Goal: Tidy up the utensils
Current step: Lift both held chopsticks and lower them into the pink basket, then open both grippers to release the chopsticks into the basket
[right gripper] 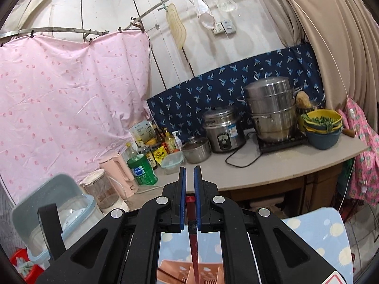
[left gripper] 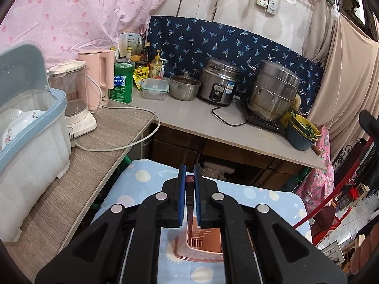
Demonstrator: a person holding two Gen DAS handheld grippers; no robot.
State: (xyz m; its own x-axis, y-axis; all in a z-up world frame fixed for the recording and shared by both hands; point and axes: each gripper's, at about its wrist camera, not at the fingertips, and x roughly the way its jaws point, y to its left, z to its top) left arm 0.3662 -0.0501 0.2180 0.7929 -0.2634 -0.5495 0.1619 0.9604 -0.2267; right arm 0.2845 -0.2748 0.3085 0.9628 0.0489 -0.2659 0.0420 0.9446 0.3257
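Left tongs [left gripper: 188, 184] pinch a dark-handled utensil [left gripper: 189, 193] above the pink slotted utensil holder [left gripper: 203, 243]. Right tongs [right gripper: 188, 187] pinch a red-handled utensil [right gripper: 192, 236], hanging over the same holder on the blue-patterned tabletop [right gripper: 319, 236].

Both views are evenly, softly lit and sharp; strong fisheye bending and dark vignetting are seen at the edges.

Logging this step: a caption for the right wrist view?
Right gripper shut on a red chopstick above the pink holder, kitchen counter behind.
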